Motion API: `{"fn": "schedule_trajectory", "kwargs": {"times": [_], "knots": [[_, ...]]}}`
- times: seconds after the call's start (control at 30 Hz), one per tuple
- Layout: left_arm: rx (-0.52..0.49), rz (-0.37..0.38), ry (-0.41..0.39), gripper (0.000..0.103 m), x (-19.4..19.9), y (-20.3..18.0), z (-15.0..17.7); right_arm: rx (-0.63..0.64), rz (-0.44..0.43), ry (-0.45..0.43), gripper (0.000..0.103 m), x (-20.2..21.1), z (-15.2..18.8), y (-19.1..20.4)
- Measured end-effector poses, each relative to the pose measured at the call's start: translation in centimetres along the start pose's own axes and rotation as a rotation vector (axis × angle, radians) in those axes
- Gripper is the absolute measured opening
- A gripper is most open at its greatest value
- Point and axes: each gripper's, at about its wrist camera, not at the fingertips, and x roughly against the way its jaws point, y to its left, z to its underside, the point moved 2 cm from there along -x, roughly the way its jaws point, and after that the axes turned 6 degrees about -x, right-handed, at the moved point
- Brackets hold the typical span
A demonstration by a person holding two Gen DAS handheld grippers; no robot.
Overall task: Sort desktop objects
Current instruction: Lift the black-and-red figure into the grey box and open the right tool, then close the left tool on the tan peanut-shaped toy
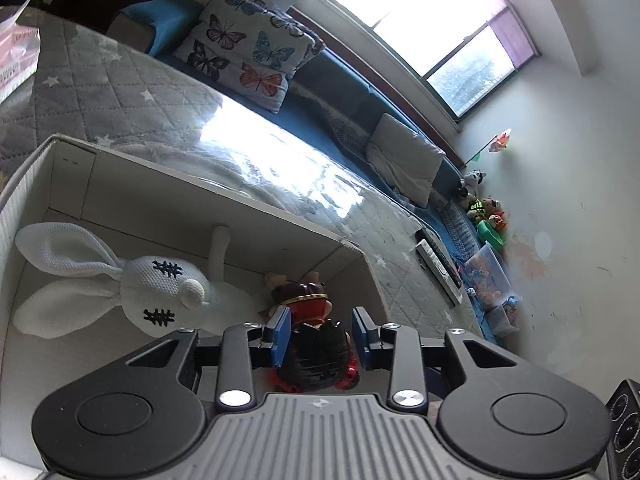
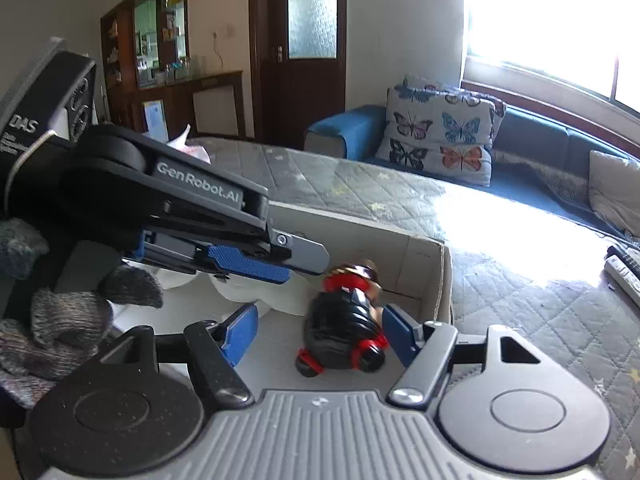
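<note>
A small figurine in black and red [image 1: 316, 344] lies on the floor of an open white box [image 1: 240, 196]. A white knitted rabbit [image 1: 160, 292] lies in the box to its left. My left gripper [image 1: 322, 334] is open, its blue pads either side of the figurine with gaps. In the right wrist view the figurine [image 2: 344, 324] lies near the box's right wall [image 2: 442, 276]. My right gripper [image 2: 320, 330] is open above it. The left gripper [image 2: 256, 266] reaches in from the left above the rabbit, which is mostly hidden.
The box stands on a grey quilted table cover [image 2: 520, 300]. Remote controls [image 2: 626, 268] lie at the table's right edge. A blue sofa with a butterfly cushion [image 2: 440, 132] runs behind the table. A grey-gloved hand [image 2: 60, 320] holds the left gripper.
</note>
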Motion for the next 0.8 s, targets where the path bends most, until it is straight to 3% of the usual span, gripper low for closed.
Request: {"fn": "schedule_trajectory", "kwargs": {"times": [0.27,0.63,0.8], "knots": [[-0.065,-0.005,-0.035,0.036,2.5,-2.1,1.6,-0.010,0.012,-0.032,0.073,4.2,2.0,0.5],[-0.184,0.017,-0.051,0.036,6.0,-5.9,6.4,-0.040,0.061,-0.042,0.079,9.2,7.4,0.9],[-0.206,0.045,-0.007,0.036,5.4,-6.9,9.0,-0.071,0.092,-0.031,0.080,10.1,9.5,0.3]]}}
